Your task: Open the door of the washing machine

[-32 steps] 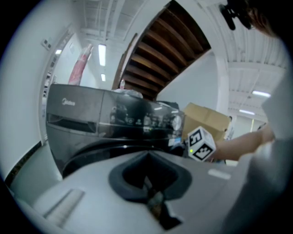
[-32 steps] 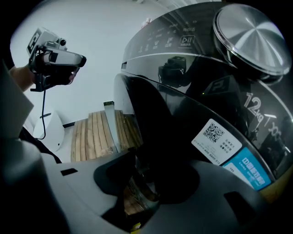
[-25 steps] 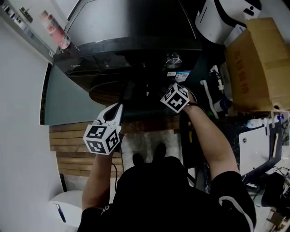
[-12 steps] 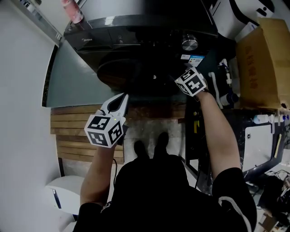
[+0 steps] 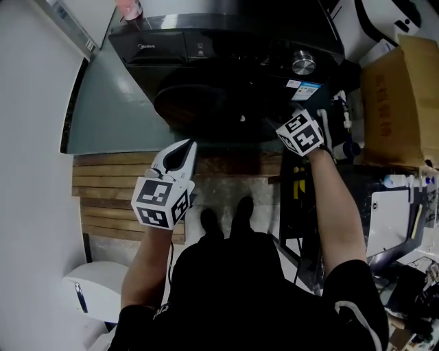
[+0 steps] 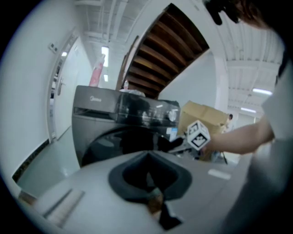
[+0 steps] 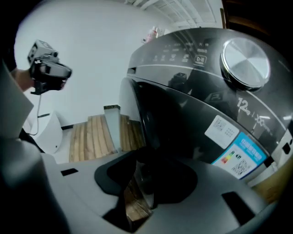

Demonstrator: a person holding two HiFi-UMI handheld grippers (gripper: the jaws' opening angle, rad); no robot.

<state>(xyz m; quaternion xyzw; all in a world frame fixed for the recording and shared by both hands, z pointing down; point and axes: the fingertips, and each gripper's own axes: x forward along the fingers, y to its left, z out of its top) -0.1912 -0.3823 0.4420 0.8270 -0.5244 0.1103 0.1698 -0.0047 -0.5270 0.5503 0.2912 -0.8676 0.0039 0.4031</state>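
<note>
**A:** What is the right gripper (image 7: pixel 142 179) doing?

**B:** Its jaws are spread wide and closing. The right rim of the door (image 5: pixel 206 103) stands between them. I can't see whether the pads press on it.

**A:** And the left gripper (image 5: pixel 185 147)?

**B:** Its jaws are pressed together on nothing. It is held in front of the washer (image 5: pixel 171 46), on the left, apart from it and above the planks (image 5: pixel 110 199).

**A:** Where does the door sit?

**B:** It is the round, dark door on the washer's front, under the control panel. I can't tell whether it is ajar.

**A:** What is near the right gripper?

**B:** The knob (image 5: pixel 302 62) is at the panel's right end. A blue-and-white label (image 5: pixel 307 90) is just below it. Both are near the marker cube.

**A:** And further out?

**B:** A pink bottle (image 5: pixel 130 8) stands on the washer's top, at the left. A box (image 5: pixel 405 96) stands well off to the right.
</note>
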